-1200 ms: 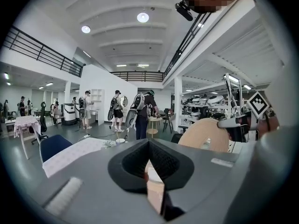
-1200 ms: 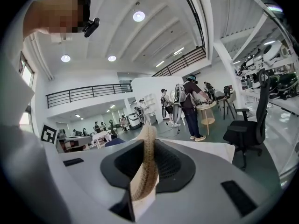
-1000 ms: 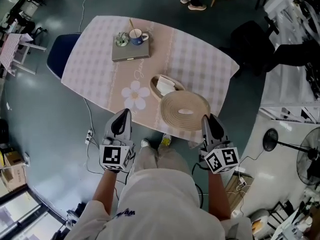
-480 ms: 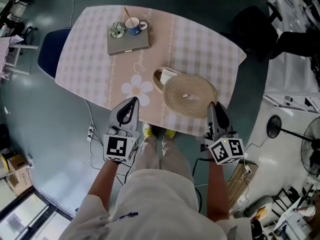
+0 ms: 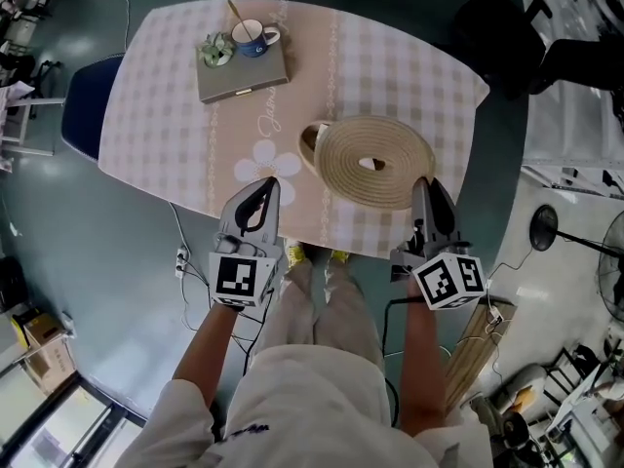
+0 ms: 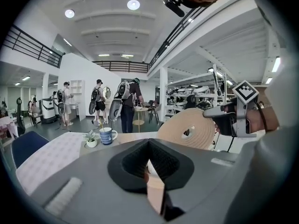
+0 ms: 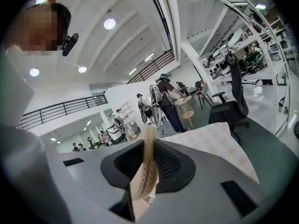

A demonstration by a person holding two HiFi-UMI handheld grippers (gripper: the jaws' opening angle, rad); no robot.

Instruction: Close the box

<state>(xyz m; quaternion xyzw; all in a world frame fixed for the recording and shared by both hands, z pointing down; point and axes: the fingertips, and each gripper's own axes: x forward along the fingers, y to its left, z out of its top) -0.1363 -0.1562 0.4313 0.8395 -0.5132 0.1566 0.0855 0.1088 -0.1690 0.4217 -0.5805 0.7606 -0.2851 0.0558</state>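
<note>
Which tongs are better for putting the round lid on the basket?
Right. The right tongs pinch the edge of the woven lid, holding it tilted over the basket. The left tongs are shut on nothing, off to the side.

The right gripper [image 7: 148, 146] had its dark jaws closed on the rim of a woven lid [image 7: 145, 178], which showed edge-on as a pale ribbed band rising between them and tilted slightly. Past the gripper's grey body lay the counter [image 7: 219, 141] under a checked cloth. A black office chair [image 7: 229, 107] stood beyond its far edge. Further back, people with backpacks [image 7: 166, 99] stood at a small round table [image 7: 185, 104]. A railed balcony [image 7: 60, 111] ran along the left wall under round ceiling lamps [image 7: 110, 24].
</note>
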